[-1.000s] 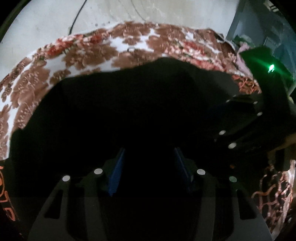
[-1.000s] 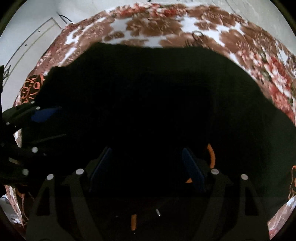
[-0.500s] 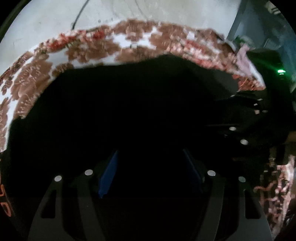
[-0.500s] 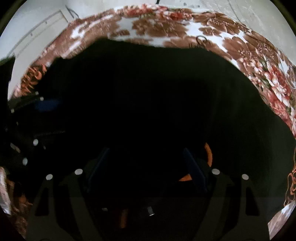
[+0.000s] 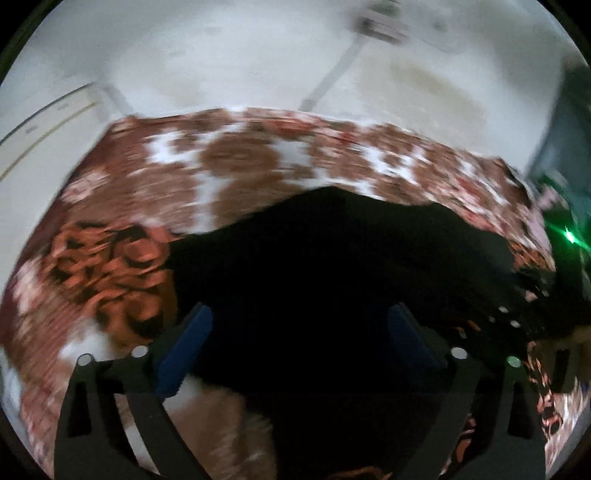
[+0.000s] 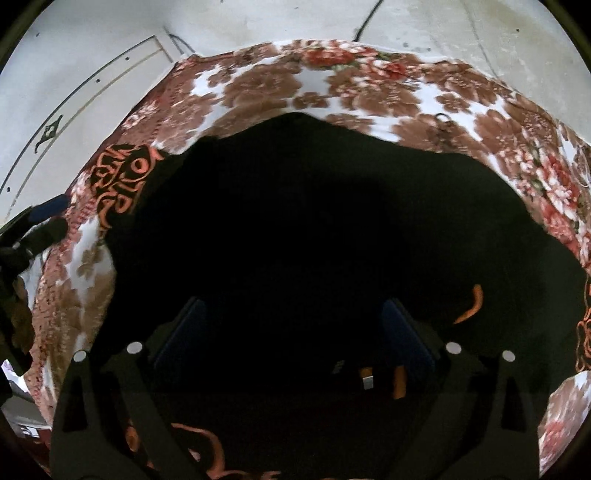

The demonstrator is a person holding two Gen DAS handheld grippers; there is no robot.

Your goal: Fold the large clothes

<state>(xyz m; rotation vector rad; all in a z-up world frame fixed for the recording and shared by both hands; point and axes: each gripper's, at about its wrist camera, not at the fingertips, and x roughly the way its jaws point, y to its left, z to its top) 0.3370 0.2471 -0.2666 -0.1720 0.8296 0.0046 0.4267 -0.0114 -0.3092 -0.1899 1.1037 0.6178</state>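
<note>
A large black garment (image 5: 332,266) with orange print (image 5: 110,266) lies spread on a floral blanket (image 5: 240,158). My left gripper (image 5: 299,332) hovers over the garment's near left part. Its jaws are opening wide, and the blue pads (image 5: 184,343) press on nothing. In the right wrist view the same black garment (image 6: 332,221) fills the middle, with orange print (image 6: 118,177) at its left edge. My right gripper (image 6: 295,332) is above it, jaws opening too, nothing pinched between them. The left gripper (image 6: 44,218) shows at the far left edge. The right gripper (image 5: 517,310) is a blur at the right.
The floral blanket (image 6: 406,96) covers a bed that reaches past the garment on all sides. Pale floor (image 6: 92,74) lies beyond it, with a dark cable (image 6: 365,18). A dark cabinet (image 5: 565,129) stands at the right. A green light (image 5: 570,236) glows near the right gripper.
Both grippers have pulled up and back from the black garment, and their jaws have spread wider. The left view has swung, showing the orange print and more blanket and floor.
</note>
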